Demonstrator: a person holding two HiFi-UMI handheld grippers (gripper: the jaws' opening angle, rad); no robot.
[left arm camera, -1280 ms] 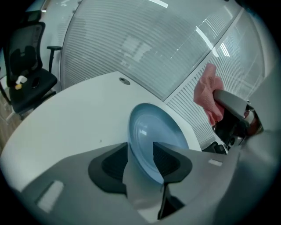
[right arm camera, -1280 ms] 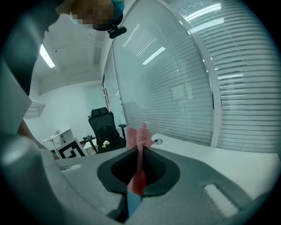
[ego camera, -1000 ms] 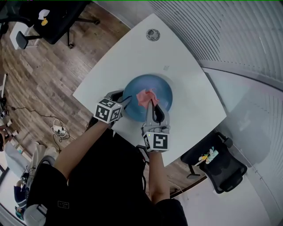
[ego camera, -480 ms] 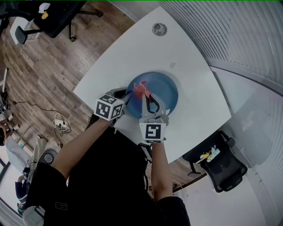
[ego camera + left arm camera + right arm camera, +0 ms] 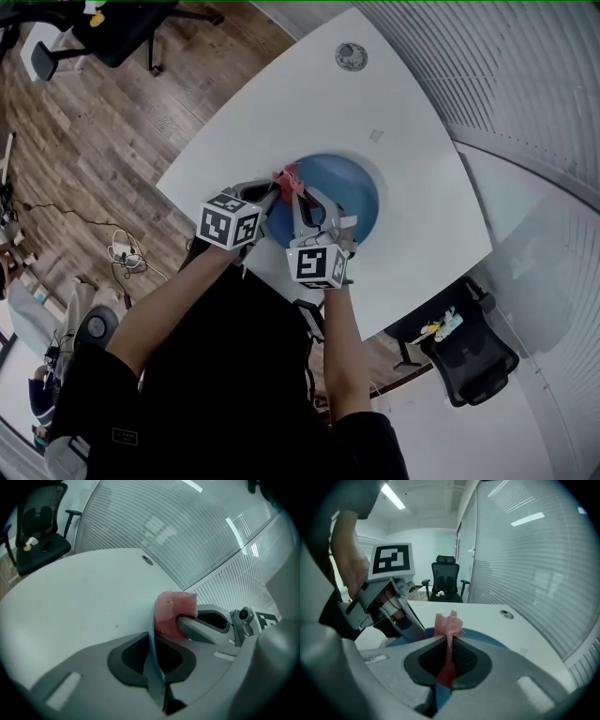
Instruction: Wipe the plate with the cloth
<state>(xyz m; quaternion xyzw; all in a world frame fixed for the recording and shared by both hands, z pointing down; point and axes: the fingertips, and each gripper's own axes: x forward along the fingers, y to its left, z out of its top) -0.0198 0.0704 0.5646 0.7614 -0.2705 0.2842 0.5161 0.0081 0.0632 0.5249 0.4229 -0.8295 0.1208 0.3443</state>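
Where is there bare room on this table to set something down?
Between the plate and the round cap at the far corner, and right of the plate. Crowded at its near-left rim: left gripper, jaws closing on it, right gripper holding the cloth.

This is an office, likely a meeting room; a large white table (image 5: 281, 112) with rounded corners carries a round cable grommet (image 5: 352, 56) set into its top; black swivel chairs on castors stand around it, one at the lower right (image 5: 469, 361) and one at the upper left (image 5: 122, 28); striped frosted glass partitions (image 5: 506, 84) wall the space; the floor (image 5: 84, 141) is wood-look planking with loose cables (image 5: 122, 267) lying on it; strip lights (image 5: 395, 497) run along the white ceiling.
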